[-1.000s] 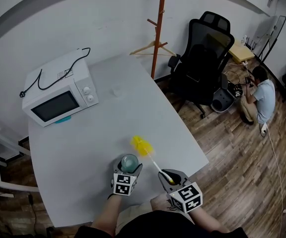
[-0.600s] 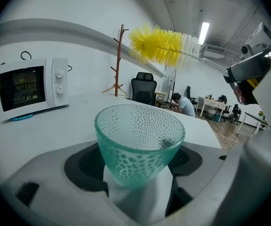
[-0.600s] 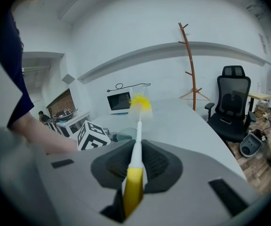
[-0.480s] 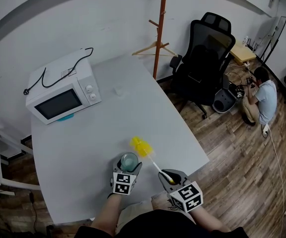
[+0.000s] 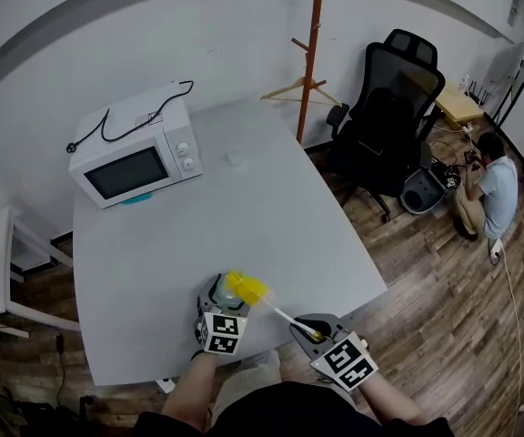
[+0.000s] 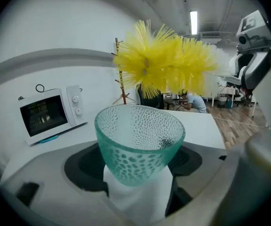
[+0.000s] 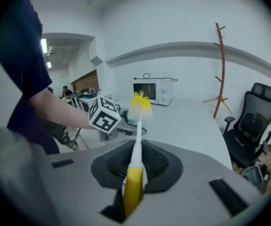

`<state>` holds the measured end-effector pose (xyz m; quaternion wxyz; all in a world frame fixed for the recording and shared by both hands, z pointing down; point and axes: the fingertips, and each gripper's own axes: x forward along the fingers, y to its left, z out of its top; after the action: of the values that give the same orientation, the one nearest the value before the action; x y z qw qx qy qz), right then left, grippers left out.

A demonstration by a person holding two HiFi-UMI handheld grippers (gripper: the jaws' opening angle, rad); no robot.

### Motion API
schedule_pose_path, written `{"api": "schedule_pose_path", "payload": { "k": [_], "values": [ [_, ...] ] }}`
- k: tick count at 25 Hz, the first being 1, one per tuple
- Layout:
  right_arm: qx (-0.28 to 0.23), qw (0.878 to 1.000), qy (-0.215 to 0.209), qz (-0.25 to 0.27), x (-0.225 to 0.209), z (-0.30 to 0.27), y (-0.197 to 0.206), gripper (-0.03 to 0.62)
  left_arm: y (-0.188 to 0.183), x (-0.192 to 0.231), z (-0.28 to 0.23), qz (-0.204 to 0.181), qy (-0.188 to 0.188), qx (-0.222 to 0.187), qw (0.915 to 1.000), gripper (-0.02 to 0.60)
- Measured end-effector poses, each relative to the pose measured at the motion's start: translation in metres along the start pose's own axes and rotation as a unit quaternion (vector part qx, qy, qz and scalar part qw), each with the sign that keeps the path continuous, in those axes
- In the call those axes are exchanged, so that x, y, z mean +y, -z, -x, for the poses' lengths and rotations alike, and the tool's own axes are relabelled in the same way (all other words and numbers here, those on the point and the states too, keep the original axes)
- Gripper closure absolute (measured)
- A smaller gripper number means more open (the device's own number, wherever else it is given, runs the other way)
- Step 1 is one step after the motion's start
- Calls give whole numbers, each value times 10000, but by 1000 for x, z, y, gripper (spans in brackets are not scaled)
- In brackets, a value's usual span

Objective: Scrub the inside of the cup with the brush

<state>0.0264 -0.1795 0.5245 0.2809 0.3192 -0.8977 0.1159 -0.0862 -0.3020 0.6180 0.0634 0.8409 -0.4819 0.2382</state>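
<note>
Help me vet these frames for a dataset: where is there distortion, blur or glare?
Head view: fisheye bends the table edges and wall; all sharp. Left gripper view: dark round vignette, cup crisp, brush softer at its right side, ceiling lamp glares. Right gripper view: same vignette, brush head slightly blurred, near handle out of focus.

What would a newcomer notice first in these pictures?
The bright yellow brush hangs just over the green dimpled cup, held in the left gripper near the front edge of the table. The right gripper is shut on the brush handle. A white microwave stands at the far left corner.
</note>
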Motion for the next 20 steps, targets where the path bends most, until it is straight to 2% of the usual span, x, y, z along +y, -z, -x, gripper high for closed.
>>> {"api": "schedule_pose_path", "payload": {
  "k": [6, 14, 18, 20],
  "values": [
    [556, 9923, -105, 1102, 22, 13, 13, 543, 5, -6, 35, -609, -408, -5, 9973, 194],
    [1021, 9757, -92, 1938, 41, 27, 30, 543, 14, -32, 70, -1234, -601, 15, 9905, 194],
    [1249, 9636, -95, 2360, 44, 34, 33, 543, 17, -45, 79, -1446, -640, 59, 9874, 194],
    [1383, 9536, -62, 2673, 43, 36, 33, 543, 18, -51, 82, -1590, -653, 78, 9851, 195]
  ]
}}
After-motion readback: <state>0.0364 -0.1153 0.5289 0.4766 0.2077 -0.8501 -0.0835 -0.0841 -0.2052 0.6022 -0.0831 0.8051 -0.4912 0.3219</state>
